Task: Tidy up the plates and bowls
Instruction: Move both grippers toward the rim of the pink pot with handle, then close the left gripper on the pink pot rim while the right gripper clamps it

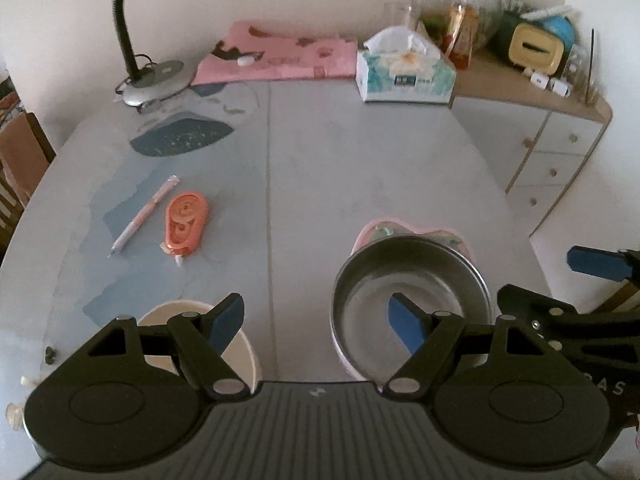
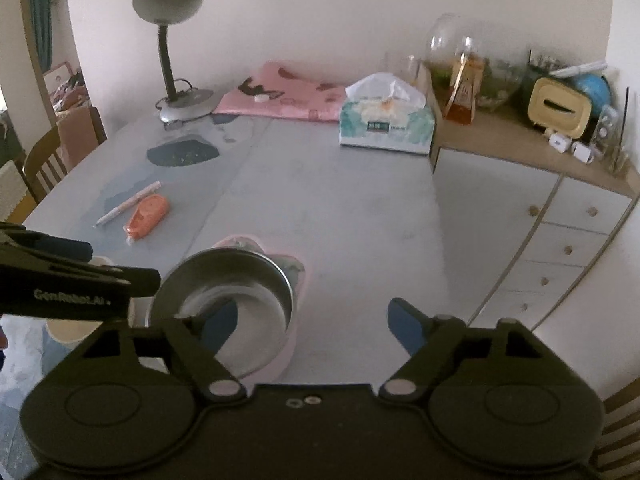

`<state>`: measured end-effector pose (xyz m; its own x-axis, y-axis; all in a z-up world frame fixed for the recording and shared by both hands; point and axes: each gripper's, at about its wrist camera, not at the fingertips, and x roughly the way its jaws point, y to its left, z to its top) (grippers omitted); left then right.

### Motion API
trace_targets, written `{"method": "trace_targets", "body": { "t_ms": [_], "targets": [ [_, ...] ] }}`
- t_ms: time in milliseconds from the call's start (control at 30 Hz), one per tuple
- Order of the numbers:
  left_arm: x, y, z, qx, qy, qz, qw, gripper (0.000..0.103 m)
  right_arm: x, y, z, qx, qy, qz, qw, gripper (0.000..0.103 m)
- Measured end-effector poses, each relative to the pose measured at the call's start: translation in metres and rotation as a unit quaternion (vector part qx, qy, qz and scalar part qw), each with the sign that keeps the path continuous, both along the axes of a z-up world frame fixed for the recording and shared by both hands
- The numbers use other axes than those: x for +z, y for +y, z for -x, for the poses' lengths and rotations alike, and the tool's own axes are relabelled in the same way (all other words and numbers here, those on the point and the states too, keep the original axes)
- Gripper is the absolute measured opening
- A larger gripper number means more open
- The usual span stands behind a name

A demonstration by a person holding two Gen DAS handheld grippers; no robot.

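Observation:
A steel bowl sits on a pink plate near the table's front edge. Left of it stands a cream bowl. My left gripper hangs open above both. Its left finger is over the cream bowl and its right finger over the steel bowl's hollow. My right gripper is open too. Its left finger is over the steel bowl, its right over bare table, and the bowl's right rim lies between them untouched. Each gripper shows at the edge of the other's view.
A pen and an orange tape dispenser lie left of centre on the grey table. At the back stand a desk lamp, a pink cloth and a tissue box. A cluttered drawer cabinet is on the right and a chair on the left.

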<state>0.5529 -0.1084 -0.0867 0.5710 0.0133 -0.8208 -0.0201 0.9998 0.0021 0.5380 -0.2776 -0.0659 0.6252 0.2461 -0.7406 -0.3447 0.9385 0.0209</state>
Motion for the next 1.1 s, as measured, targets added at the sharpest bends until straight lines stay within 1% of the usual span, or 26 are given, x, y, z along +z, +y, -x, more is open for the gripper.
{"method": "trace_targets", "body": {
  "t_ms": [100,133,167,200,233,300,367,400,433,467,500,533,567,633,733,767,933,1100],
  "targets": [
    [-0.01,-0.004,-0.011,-0.004,0.01,-0.014,0.9999,0.077,-0.01,0.001,-0.013,-0.005,0.022,-0.012,1.0,0.074],
    [-0.013,-0.005,-0.012,-0.005,0.011,-0.02,0.9997,0.072,-0.013,0.001,-0.016,-0.007,0.029,-0.016,0.999,0.072],
    [-0.016,-0.006,-0.014,-0.005,0.015,-0.025,0.9996,0.069,-0.016,0.001,-0.019,-0.008,0.035,-0.019,0.999,0.07],
    [-0.02,-0.007,-0.016,-0.007,0.019,-0.027,0.9994,0.064,-0.02,0.001,-0.021,-0.008,0.042,-0.022,0.999,0.066],
    [-0.022,-0.007,-0.017,-0.007,0.022,-0.026,0.9994,0.062,-0.023,0.002,-0.023,-0.009,0.048,-0.024,0.998,0.064],
    [-0.026,-0.007,-0.019,-0.005,0.027,-0.017,0.9995,0.056,-0.028,0.002,-0.026,-0.014,0.063,-0.032,0.997,0.056],
    [-0.029,-0.007,-0.022,-0.005,0.033,-0.01,0.9994,0.048,-0.032,0.003,-0.027,-0.016,0.076,-0.039,0.996,0.05],
    [-0.031,-0.007,-0.023,-0.005,0.035,-0.007,0.9994,0.041,-0.034,0.004,-0.028,-0.018,0.079,-0.037,0.996,0.048],
    [-0.032,-0.007,-0.024,-0.004,0.038,-0.005,0.9993,0.038,-0.037,0.005,-0.028,-0.02,0.085,-0.033,0.996,0.047],
    [-0.033,-0.008,-0.026,-0.004,0.04,-0.002,0.9992,0.037,-0.039,0.006,-0.028,-0.021,0.091,-0.031,0.995,0.044],
    [-0.034,-0.008,-0.026,-0.004,0.042,-0.001,0.9991,0.033,-0.041,0.007,-0.027,-0.023,0.096,-0.031,0.995,0.038],
    [-0.035,-0.009,-0.027,-0.003,0.043,-0.001,0.9991,0.029,-0.043,0.007,-0.027,-0.024,0.102,-0.029,0.994,0.036],
    [-0.036,-0.009,-0.027,-0.001,0.044,-0.001,0.999,0.028,-0.044,0.008,-0.027,-0.025,0.106,-0.029,0.994,0.032],
    [-0.038,-0.01,-0.027,0.003,0.045,-0.002,0.999,0.016,-0.045,0.008,-0.025,-0.026,0.109,-0.032,0.993,0.028],
    [-0.039,-0.009,-0.027,0.01,0.048,-0.002,0.9988,0.01,-0.043,0.009,-0.023,-0.026,0.11,-0.037,0.993,0.019],
    [-0.039,-0.009,-0.026,0.013,0.05,0.001,0.9987,0.008,-0.043,0.01,-0.022,-0.026,0.11,-0.038,0.993,0.014],
    [-0.039,-0.011,-0.019,0.012,0.052,0.002,0.9986,0.005,-0.039,0.017,-0.017,-0.022,0.098,-0.019,0.995,0.013],
    [-0.037,-0.012,-0.005,0.013,0.06,0.008,0.9981,0.005,-0.038,0.014,-0.012,-0.031,0.099,-0.023,0.994,0.01]
  ]
}}
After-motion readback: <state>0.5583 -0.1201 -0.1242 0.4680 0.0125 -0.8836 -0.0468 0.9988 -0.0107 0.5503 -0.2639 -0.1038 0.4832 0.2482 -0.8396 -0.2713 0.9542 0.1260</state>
